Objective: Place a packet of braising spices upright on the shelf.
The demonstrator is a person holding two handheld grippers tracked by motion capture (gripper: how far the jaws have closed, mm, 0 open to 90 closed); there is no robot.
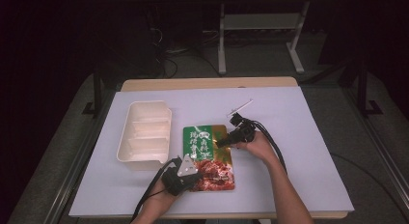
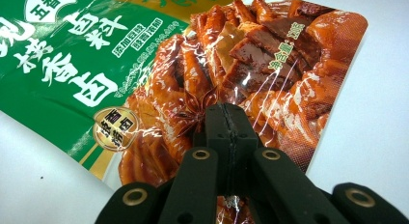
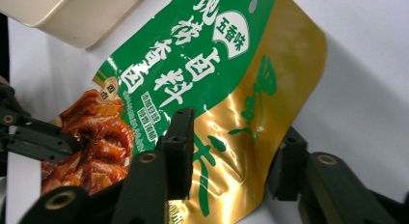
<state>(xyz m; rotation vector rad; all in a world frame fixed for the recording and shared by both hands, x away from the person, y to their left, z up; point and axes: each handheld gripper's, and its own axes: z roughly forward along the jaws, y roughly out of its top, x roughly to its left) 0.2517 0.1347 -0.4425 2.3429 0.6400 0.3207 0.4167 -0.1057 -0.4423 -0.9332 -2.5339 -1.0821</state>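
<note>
I see a food pouch [image 1: 208, 158] lying flat near the tabletop's front edge, approx. mid-width. My left gripper [image 2: 226, 119] is clamped tight on its near end w/ the meat photo. My right gripper [image 3: 231, 154] straddles the gold far corner, jaws apart, not pinching. White tray [image 1: 144, 132] just beside, left.

The food pouch [image 1: 208, 158] lies flat on the white table cover, just beside the cream compartment tray [image 1: 144, 132], on that tray's right. Its upper half is green with white Chinese lettering and a gold band along one side; its lower half pictures reddish-brown braised meat under glossy, wrinkled film. The end farthest from the tray's far rim is pinched.
</note>
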